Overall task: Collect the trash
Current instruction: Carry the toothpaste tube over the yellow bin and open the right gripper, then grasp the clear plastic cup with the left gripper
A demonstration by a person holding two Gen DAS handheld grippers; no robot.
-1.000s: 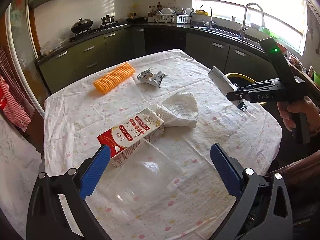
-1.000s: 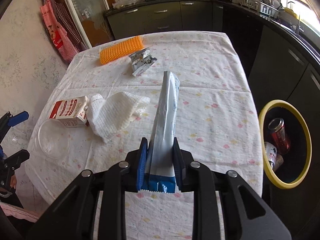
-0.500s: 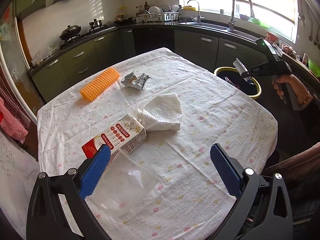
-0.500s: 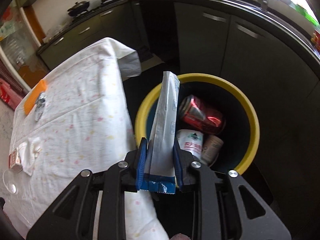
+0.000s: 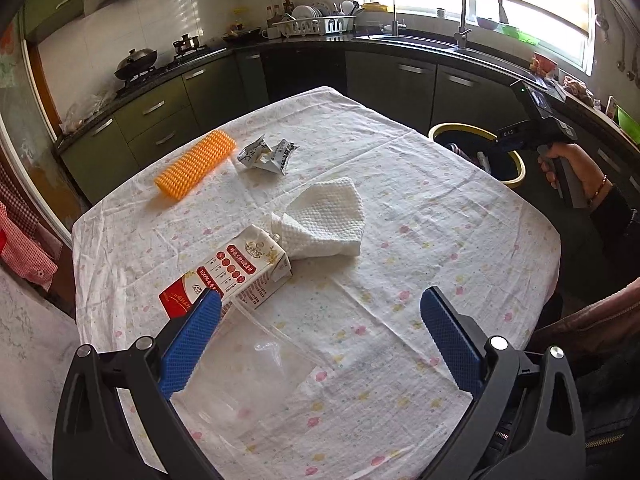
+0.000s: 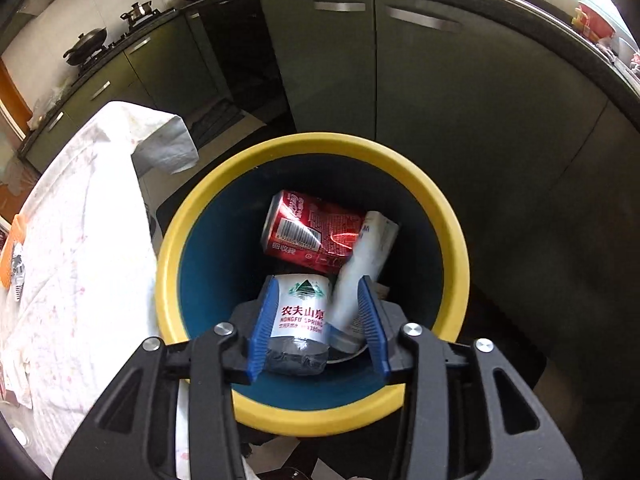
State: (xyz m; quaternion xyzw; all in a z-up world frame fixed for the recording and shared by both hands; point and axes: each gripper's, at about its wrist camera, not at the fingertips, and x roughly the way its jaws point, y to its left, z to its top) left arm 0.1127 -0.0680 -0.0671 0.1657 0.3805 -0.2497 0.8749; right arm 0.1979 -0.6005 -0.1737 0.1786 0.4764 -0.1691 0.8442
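My right gripper (image 6: pixel 318 320) is open above the yellow-rimmed bin (image 6: pixel 448 224). The silver snack wrapper (image 6: pixel 360 264) is free of its pads and drops into the bin beside a red can (image 6: pixel 312 236) and a crushed water bottle (image 6: pixel 300 316). My left gripper (image 5: pixel 320 336) is open above the table, over a clear plastic cup (image 5: pixel 244 372). A red and white milk carton (image 5: pixel 236 272), a white paper towel (image 5: pixel 328 220), a crumpled wrapper (image 5: pixel 268 154) and an orange ridged roll (image 5: pixel 196 164) lie on the tablecloth. The bin (image 5: pixel 500 148) and my right gripper (image 5: pixel 492 152) over it show at the right.
The table (image 5: pixel 440 240) has a flowered white cloth; its edge hangs close to the bin's left side (image 6: pixel 80 240). Dark kitchen cabinets (image 6: pixel 440 100) stand just behind the bin. A counter with sink and stove runs around the room.
My right gripper swung from over the table to above the bin, opened and let go of the silver wrapper. My left gripper pulled back slightly and stayed open.
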